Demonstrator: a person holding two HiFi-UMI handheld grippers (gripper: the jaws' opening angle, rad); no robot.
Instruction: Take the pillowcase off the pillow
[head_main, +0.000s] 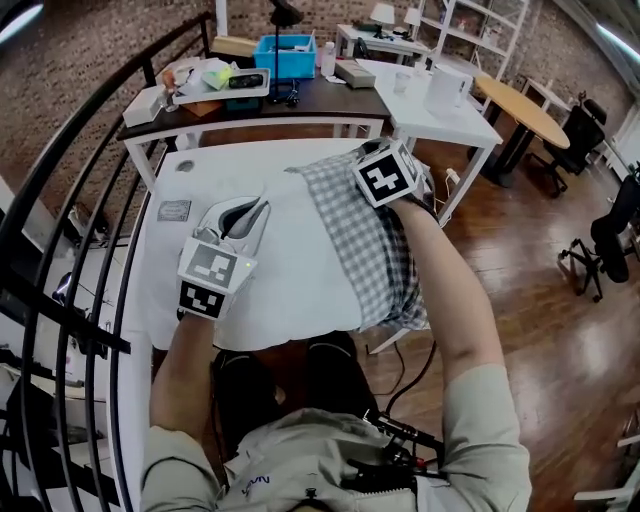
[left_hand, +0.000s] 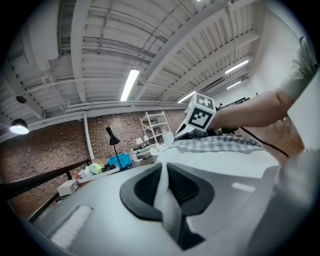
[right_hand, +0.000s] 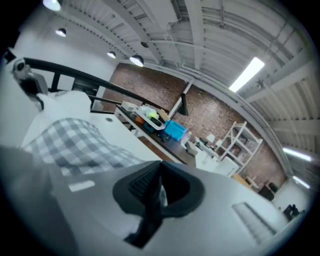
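Pillow (head_main: 290, 265) lies on a white table (head_main: 160, 285). Its left part is bare white. The checked pillowcase (head_main: 365, 250) covers its right part, bunched, with the near end drooping over the table's front edge.

Left gripper (left_hand: 164, 172): jaws clenched on a fold of the white pillow. Cloth strip runs between the pads.

Right gripper (right_hand: 159, 175): at the far end of the pillowcase, jaws pressed fully together. A pale sliver shows between the pads; cannot tell whether it is cloth.

Around:
- Small grey plate (head_main: 174, 210) on the table, left of the pillow.
- Dark desk (head_main: 330, 102) just beyond, crowded with a blue bin (head_main: 285, 55) and a black lamp (head_main: 285, 12).
- White side table (head_main: 440, 122) at far right, round wooden table (head_main: 522, 105) behind it.
- Black railing (head_main: 60, 210) curves close along the left.
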